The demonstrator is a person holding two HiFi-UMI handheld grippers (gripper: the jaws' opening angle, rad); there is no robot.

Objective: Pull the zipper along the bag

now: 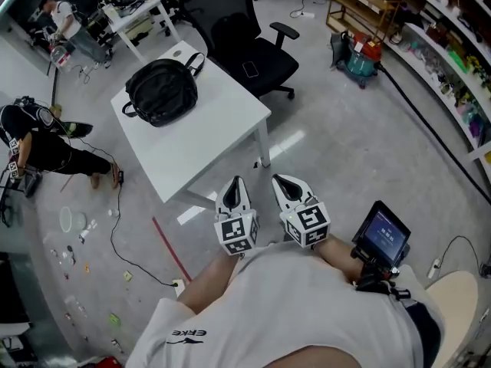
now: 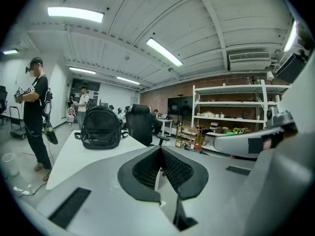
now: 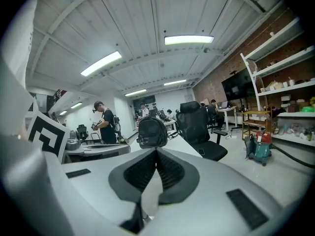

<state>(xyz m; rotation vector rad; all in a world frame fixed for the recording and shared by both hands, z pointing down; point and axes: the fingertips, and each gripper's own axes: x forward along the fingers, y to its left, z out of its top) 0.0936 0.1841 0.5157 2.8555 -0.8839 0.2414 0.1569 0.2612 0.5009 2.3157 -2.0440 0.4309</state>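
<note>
Presently: black backpack (image 1: 161,90), rounded and lying flat, top handle toward far right, on the far end of white table (image 1: 211,140). Left gripper (image 1: 235,184) and right gripper (image 1: 281,181) near, well apart from it; both jaws pressed together, nothing between.

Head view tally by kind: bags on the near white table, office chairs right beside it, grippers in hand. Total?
Backpack: 1
Office chair: 1
Grippers: 2, left gripper and right gripper
Total: 4
</note>
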